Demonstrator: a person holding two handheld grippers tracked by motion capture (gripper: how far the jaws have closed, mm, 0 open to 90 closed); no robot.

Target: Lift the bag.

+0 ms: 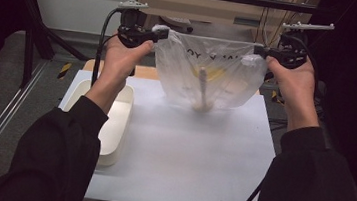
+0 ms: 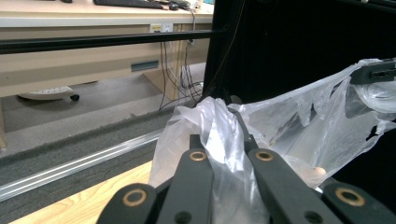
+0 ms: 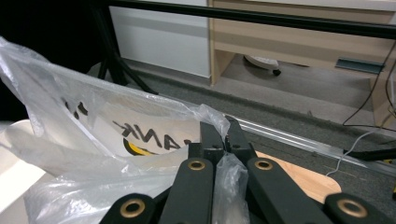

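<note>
Black jaws of the left tool point(image 1: 159, 34) are pinched on the upper left corner of a clear plastic bag point(image 1: 208, 73); in the left gripper view the film bunches between the two jaws point(image 2: 219, 140). The right tool point(image 1: 258, 51) is likewise clamped on the bag's upper right corner, with crumpled plastic caught between its jaws in the right gripper view point(image 3: 224, 140). Both hands hold the bag stretched wide and lifted over the far edge of the white surface point(image 1: 186, 151), its bottom hanging just above or at it. Dark lettering and a yellow mark show on the bag's wall, and a pale elongated item point(image 1: 201, 90) stands blurred inside. A cream rectangular bin point(image 1: 113, 124) sits at the surface's left side, well apart from the bag.
</note>
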